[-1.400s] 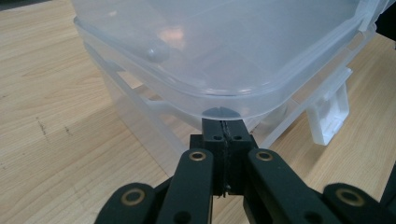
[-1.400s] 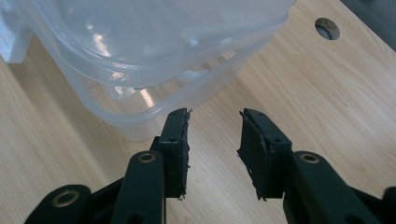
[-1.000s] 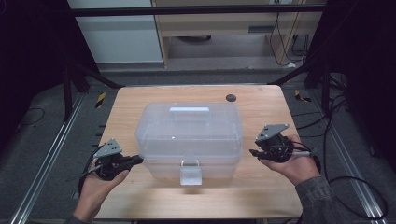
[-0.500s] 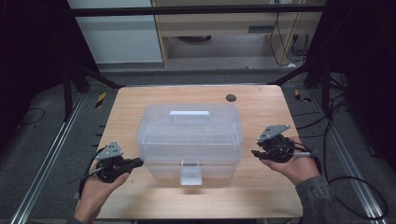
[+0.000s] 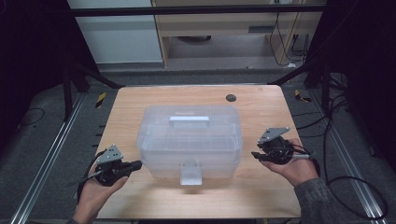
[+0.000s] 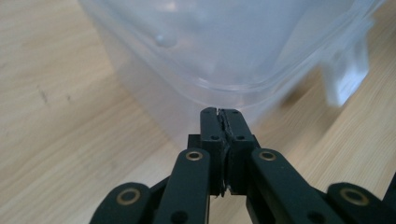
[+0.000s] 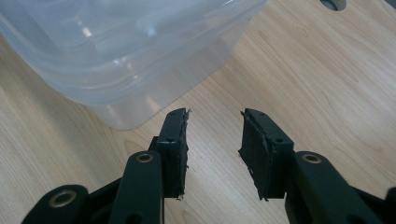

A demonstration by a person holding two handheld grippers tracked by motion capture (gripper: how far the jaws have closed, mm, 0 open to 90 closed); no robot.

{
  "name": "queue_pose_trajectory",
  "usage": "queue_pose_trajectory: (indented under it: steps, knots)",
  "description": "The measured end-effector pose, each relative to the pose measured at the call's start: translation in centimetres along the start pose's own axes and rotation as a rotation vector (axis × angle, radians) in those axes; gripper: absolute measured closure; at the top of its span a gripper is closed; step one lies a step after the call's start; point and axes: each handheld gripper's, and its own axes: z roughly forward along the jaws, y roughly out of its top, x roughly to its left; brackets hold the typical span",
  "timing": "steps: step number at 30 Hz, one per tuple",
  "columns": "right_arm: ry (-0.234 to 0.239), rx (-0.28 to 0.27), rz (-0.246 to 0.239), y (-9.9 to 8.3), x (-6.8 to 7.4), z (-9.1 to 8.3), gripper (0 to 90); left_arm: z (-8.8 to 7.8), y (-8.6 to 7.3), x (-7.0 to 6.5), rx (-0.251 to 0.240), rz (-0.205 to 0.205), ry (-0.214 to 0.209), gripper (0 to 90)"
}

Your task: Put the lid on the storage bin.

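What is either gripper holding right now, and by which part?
Nothing. Left gripper is shut empty beside the clear box; right gripper is open over bare table.

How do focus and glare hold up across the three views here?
High view: evenly lit table, dark surroundings, soft overall, with a faint sheen on the clear plastic box. Left gripper view: shut left tongs sharp, box blurred with a bright spot of glare. Right gripper view: open right tongs crisp, box hazy with streaky highlights.

Box [image 5: 189,137] mid worktop [image 5: 140,100]; your left tongs [image 5: 135,165] at its left, right tongs [image 5: 254,155] at its right.
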Motion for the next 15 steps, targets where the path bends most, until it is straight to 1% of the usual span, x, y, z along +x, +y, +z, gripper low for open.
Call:
queue_pose_trajectory:
  steps: [2, 3, 4, 5, 6, 9, 10, 13, 14, 15]
  knots:
    - [0.001, -0.002, 0.004, -0.2, -0.1, 0.1, 60.6, -0.4, -0.5, 0.4, -0.004, -0.019, 0.001, 87.1]
    - [0.001, -0.002, 0.004, -0.2, -0.1, 0.1, 60.6, -0.4, -0.5, 0.4, -0.004, -0.019, 0.001, 87.1]
    - [-0.001, -0.001, 0.009, -0.4, -0.2, 0.2, 60.5, -1.0, -0.8, 0.7, -0.013, -0.024, 0.019, 87.1]
    - [-0.001, -0.001, 0.009, -0.4, -0.2, 0.2, 60.5, -1.0, -0.8, 0.7, -0.013, -0.024, 0.019, 86.6]
    - [-0.006, -0.005, 0.019, -0.5, -0.3, 0.3, 60.4, -1.6, -0.8, 1.2, -0.024, -0.028, 0.039, 86.1]
    - [-0.012, -0.006, 0.028, -0.7, -0.4, 0.4, 60.2, -2.0, -0.7, 1.8, -0.039, -0.032, 0.071, 84.4]
    - [-0.012, -0.007, 0.030, -0.8, -0.5, 0.5, 60.2, -2.0, -0.7, 1.8, -0.039, -0.032, 0.071, 83.7]
    - [-0.017, -0.007, 0.037, -0.9, -0.5, 0.7, 59.7, -2.0, -0.6, 2.1, -0.040, -0.013, 0.122, 79.9]
    - [-0.017, -0.011, 0.045, -1.0, -0.6, 0.8, 59.4, -2.0, -0.6, 2.1, -0.040, -0.013, 0.122, 77.8]
    - [-0.022, -0.009, 0.047, -1.0, -0.6, 0.8, 59.1, -1.9, -0.5, 2.2, -0.038, -0.004, 0.137, 75.5]
